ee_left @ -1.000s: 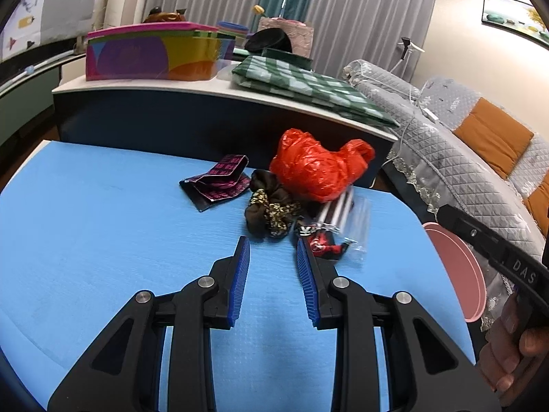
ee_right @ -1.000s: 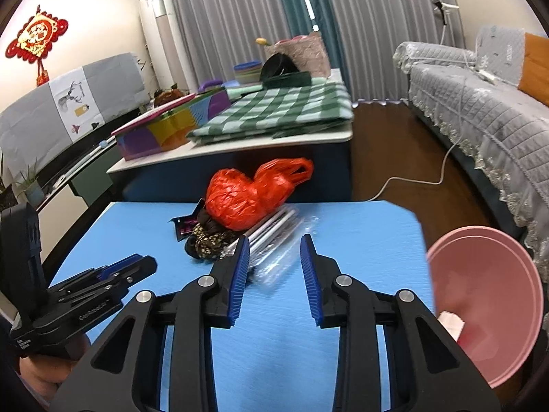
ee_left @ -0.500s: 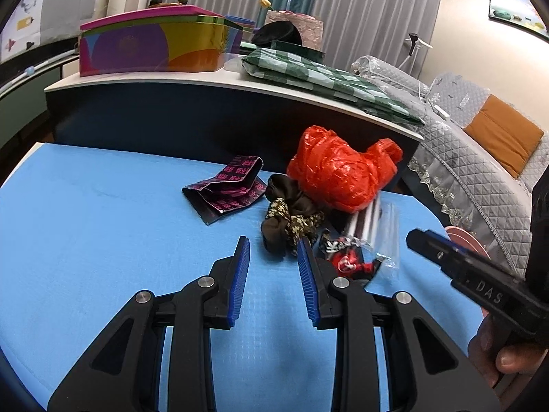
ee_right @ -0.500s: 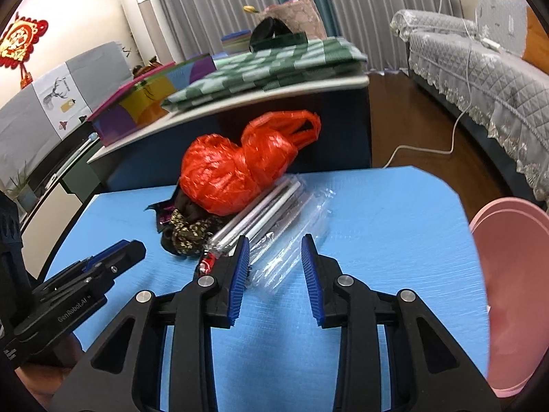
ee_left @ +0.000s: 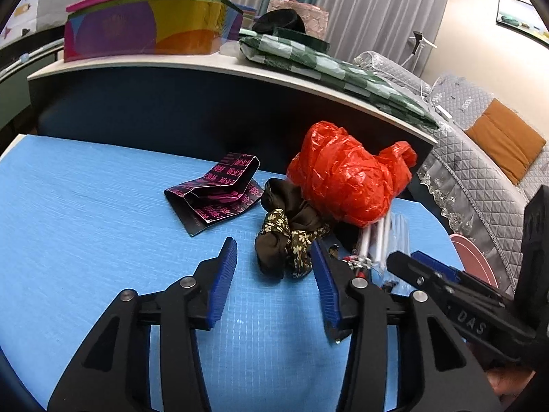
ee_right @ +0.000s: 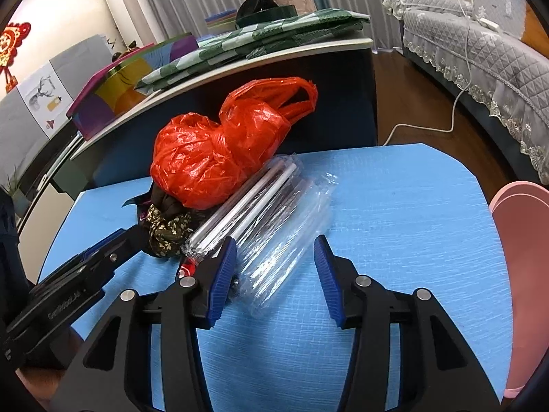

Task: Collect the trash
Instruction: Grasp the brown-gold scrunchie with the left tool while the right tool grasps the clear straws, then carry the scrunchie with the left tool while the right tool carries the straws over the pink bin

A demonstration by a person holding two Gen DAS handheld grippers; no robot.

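the blue bench [ee_left: 85, 226] lies bare to the left of the trash heap and near its right edge (beside the pink basin [ee_right: 525, 274]). the red bag [ee_right: 212, 158], dark floral cloth [ee_left: 288, 240] and clear straw packet [ee_right: 274, 233] crowd the middle, with a dark cabinet [ee_left: 171, 110] walling the far side.

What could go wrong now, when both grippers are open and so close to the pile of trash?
The right gripper is open around the clear straw packet, which looks slippery, so it may slide out. The red bag leans on that packet and could roll when it moves. The left gripper is open around the dark cloth, very near the other gripper, so the two may collide.
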